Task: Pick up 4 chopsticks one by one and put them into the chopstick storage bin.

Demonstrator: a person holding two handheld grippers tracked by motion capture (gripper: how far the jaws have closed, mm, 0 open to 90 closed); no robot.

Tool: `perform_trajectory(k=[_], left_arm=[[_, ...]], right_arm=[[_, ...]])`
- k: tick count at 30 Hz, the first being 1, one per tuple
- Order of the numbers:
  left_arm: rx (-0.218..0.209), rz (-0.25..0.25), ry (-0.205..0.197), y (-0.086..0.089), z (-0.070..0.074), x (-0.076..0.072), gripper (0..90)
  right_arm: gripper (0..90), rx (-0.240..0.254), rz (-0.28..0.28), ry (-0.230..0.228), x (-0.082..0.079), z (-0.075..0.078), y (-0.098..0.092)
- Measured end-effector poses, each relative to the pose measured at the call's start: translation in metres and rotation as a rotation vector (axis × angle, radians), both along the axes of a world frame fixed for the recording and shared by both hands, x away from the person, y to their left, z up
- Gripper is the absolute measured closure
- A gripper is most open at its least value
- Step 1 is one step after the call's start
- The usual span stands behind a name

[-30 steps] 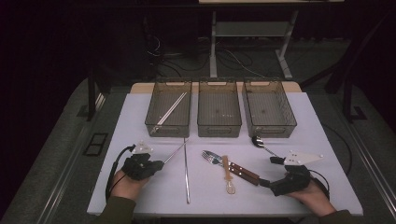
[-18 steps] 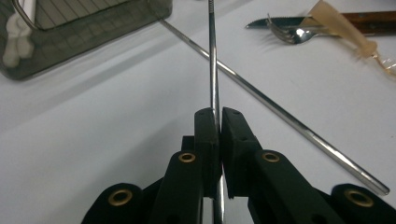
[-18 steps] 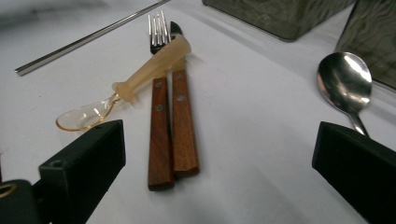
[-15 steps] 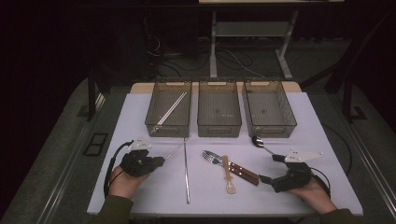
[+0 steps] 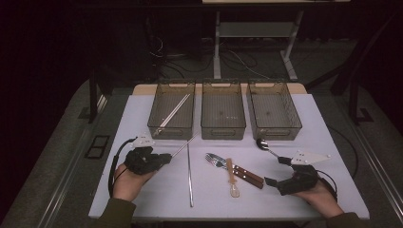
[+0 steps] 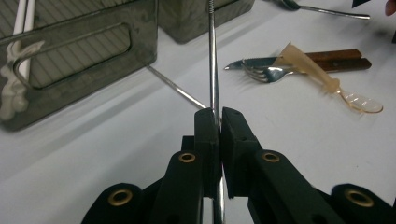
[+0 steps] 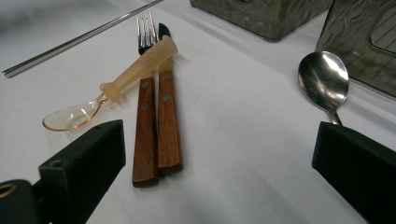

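left gripper view: left gripper (image 6: 218, 122) clamps metal chopstick (image 6: 213, 56).

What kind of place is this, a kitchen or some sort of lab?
Probably a lab or recording studio: cutlery on a white table before three sorting bins, a hand-held left gripper, and cables on a dark floor.

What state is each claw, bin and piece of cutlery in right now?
Left claw: shut on a metal chopstick.
Right claw: open, empty.
Second metal chopstick: flat on table.
Left bin: holds white chopsticks.
Middle bin: empty.
Right bin: empty.
Fork, knife: side by side.
Plastic spoon: across them.
Metal spoon: on table.
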State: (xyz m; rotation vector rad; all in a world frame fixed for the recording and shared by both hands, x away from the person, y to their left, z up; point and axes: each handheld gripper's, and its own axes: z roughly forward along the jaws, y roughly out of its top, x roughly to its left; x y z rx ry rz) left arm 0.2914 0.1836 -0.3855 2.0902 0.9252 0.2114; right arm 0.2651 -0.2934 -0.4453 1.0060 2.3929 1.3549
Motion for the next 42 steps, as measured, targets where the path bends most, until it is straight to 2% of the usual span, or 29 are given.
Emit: perform_trajectory(k=[9,22,37,42], left_arm=[[-0.015,-0.018,-0.024,-0.012,0.009,0.012,85.0],[-0.053,0.026,-0.051,-0.014,0.017,0.035,85.0],[-0.049,0.052,-0.068,-0.018,0.023,0.064,84.9],[-0.054,0.065,-0.075,-0.021,0.028,0.080,84.9]], right_arm=[[2.5,0.001,-0.003,0.004,-0.001,0.000,0.000],[2.5,0.005,-0.004,0.003,-0.001,0.000,0.000],[2.5,0.009,-0.002,0.002,-0.002,0.001,0.000],[2.5,0.011,-0.002,0.003,-0.002,0.001,-0.001]])
